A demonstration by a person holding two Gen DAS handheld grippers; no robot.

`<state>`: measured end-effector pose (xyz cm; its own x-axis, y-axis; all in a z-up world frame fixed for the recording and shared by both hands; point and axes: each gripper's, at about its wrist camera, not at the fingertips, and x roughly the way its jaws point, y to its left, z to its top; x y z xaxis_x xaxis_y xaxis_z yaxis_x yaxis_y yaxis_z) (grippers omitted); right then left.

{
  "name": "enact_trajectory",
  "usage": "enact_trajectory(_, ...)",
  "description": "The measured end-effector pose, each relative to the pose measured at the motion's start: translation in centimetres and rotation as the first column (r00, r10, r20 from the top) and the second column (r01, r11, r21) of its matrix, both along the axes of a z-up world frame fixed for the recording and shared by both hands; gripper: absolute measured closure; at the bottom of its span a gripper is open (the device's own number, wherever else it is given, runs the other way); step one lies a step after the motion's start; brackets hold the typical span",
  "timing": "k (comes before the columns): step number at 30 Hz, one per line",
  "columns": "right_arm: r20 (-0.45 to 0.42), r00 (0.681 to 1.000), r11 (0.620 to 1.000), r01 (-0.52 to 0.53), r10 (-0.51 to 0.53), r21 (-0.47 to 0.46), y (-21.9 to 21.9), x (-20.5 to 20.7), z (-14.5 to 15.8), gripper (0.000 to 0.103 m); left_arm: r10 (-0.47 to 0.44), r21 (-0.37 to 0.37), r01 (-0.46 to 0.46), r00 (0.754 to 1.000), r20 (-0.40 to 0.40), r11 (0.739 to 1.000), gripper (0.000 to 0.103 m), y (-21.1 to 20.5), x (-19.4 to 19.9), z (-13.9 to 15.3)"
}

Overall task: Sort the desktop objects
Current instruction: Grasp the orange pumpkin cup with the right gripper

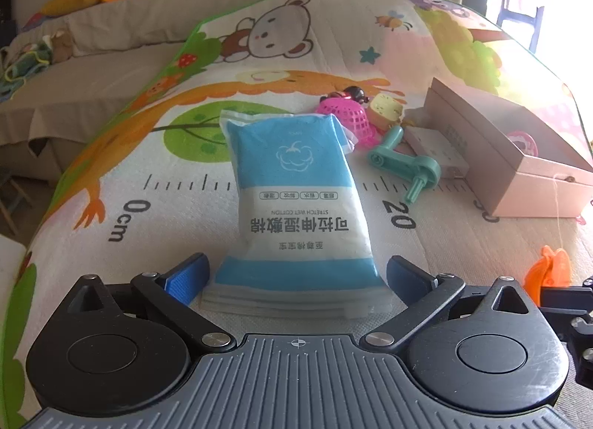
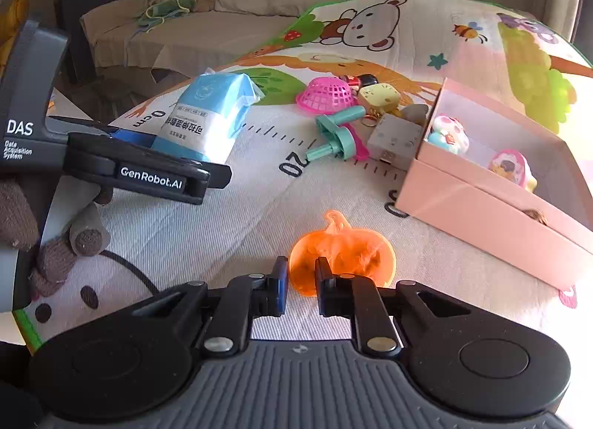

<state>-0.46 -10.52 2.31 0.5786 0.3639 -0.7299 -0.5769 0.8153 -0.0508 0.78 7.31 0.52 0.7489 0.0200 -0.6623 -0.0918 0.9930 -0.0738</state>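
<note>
The left gripper (image 1: 296, 277) stands spread around the near end of the cotton pack (image 1: 300, 199), ready to grasp; the right gripper (image 2: 301, 280) pinches the orange pumpkin (image 2: 343, 253), probably for the pink box (image 2: 493, 206) at the right.

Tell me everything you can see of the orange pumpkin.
The orange pumpkin is a flat, see-through piece that looks like plastic, with a curled stem on top and a dark face pattern inside. It stands on edge, broad side toward the right wrist camera, over the printed mat, clamped at its lower left rim by the right gripper. It sits in front of the pink box, not touching it. In the left wrist view only its edge shows at the right.
</note>
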Motion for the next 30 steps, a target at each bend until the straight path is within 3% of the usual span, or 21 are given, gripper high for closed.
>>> enact_trajectory(11,0.060,0.989,0.991,0.133,-0.135,0.030,-3.9,1.1,-0.5,0.085,-0.003,0.055,0.004,1.000,-0.018,0.998,0.000,-1.2,-0.2,0.2)
enact_trajectory(14,0.077,0.983,0.985,0.160,-0.165,0.064,-4.5,1.6,-0.5,0.069,-0.014,0.065,0.014,1.000,-0.003,0.998,0.000,-1.7,-0.6,0.6)
enact_trajectory(16,0.086,0.980,0.982,0.169,-0.177,0.088,-5.0,1.7,-0.5,0.052,-0.028,0.076,0.027,0.999,0.019,0.997,0.000,-2.3,-0.7,1.0)
enact_trajectory(19,0.112,0.974,0.977,0.187,-0.198,0.103,-5.4,1.9,-0.7,0.037,-0.063,0.073,0.060,0.997,0.038,0.996,0.012,-3.0,-0.9,1.6)
enact_trajectory(25,0.103,0.961,0.961,0.245,-0.258,0.128,-5.8,2.7,-1.9,0.033,-0.105,-0.043,0.107,0.993,0.059,0.993,0.032,-2.9,-0.2,2.6)
enact_trajectory(27,0.106,0.960,0.960,0.245,-0.260,0.136,-5.9,2.6,-1.9,0.031,-0.114,-0.088,0.118,0.992,0.046,0.989,0.045,-3.0,1.1,2.8)
enact_trajectory(30,0.118,0.957,0.956,0.245,-0.265,0.159,-6.1,2.3,-1.8,0.025,-0.121,-0.127,0.123,0.992,0.020,0.984,0.045,-3.7,3.6,3.0)
